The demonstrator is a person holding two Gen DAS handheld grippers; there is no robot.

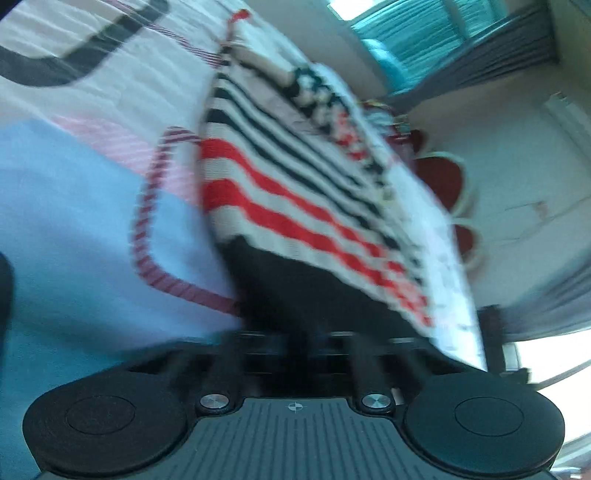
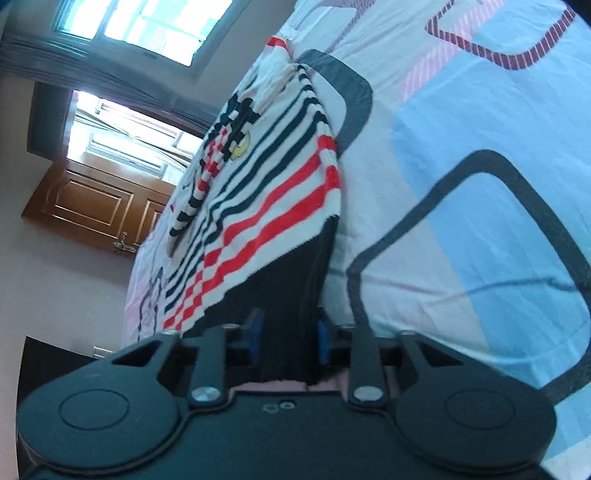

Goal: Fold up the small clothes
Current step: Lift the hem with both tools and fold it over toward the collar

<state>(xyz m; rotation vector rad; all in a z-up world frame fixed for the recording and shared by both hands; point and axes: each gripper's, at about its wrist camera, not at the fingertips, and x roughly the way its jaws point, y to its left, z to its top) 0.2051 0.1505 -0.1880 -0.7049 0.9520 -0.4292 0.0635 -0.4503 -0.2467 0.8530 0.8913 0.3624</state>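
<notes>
Claws low over bedsheet (image 2: 461,110): R claw (image 2: 286,338) clamps sweater (image 2: 266,192) hem; L claw (image 1: 295,332) grip unclear.

Patterned bedsheet (image 2: 461,155), wooden door (image 2: 92,203), window (image 2: 147,26)

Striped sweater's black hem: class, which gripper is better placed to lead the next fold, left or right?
Probably right. The right gripper visibly clamps the striped sweater's black hem between its blue pads. The left gripper view is blurred, so its hold cannot be confirmed.
</notes>
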